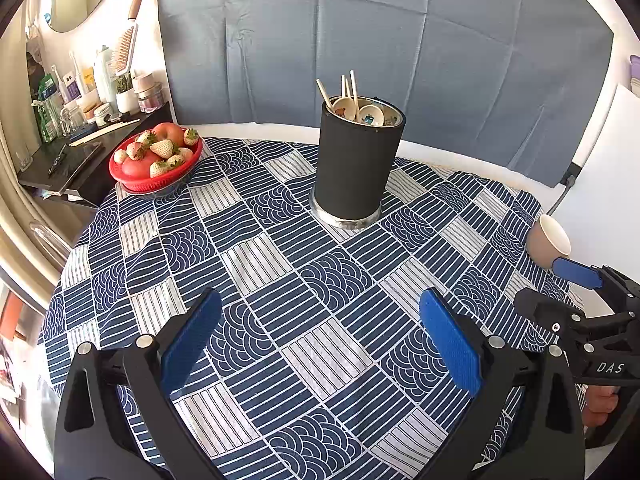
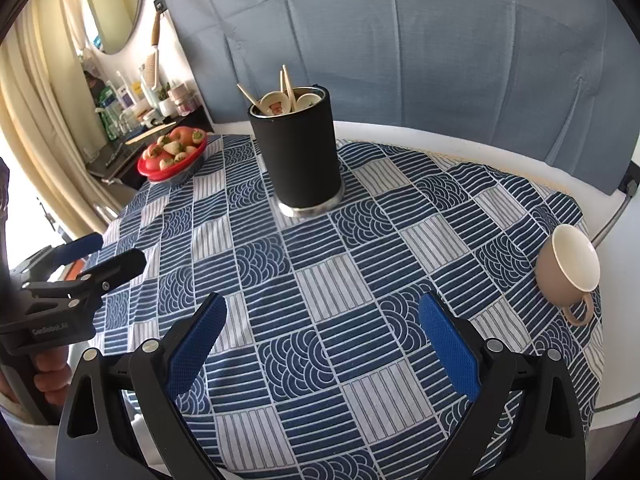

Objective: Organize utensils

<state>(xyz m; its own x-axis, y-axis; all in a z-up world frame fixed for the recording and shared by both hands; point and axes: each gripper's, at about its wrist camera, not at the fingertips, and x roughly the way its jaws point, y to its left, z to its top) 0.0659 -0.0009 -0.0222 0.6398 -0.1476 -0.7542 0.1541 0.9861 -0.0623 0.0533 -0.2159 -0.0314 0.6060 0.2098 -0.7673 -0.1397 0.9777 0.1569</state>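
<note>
A black cylindrical utensil holder (image 1: pixel 354 168) stands upright at the far middle of the table, with several chopsticks (image 1: pixel 353 90) and ceramic spoons (image 1: pixel 370 115) in it. It also shows in the right wrist view (image 2: pixel 302 152). My left gripper (image 1: pixel 320 320) is open and empty, low over the near tablecloth. My right gripper (image 2: pixel 322 326) is open and empty too, beside it to the right. Each gripper shows at the edge of the other's view: the right one (image 1: pixel 576 276), the left one (image 2: pixel 100 252).
A blue-and-white patterned cloth (image 1: pixel 280 280) covers the round table. A red basket of fruit (image 1: pixel 158 160) sits at the far left edge. A beige cup (image 2: pixel 568 272) lies tilted at the right edge. A cluttered shelf (image 1: pixel 80 128) stands left; a blue cushion (image 1: pixel 360 40) is behind.
</note>
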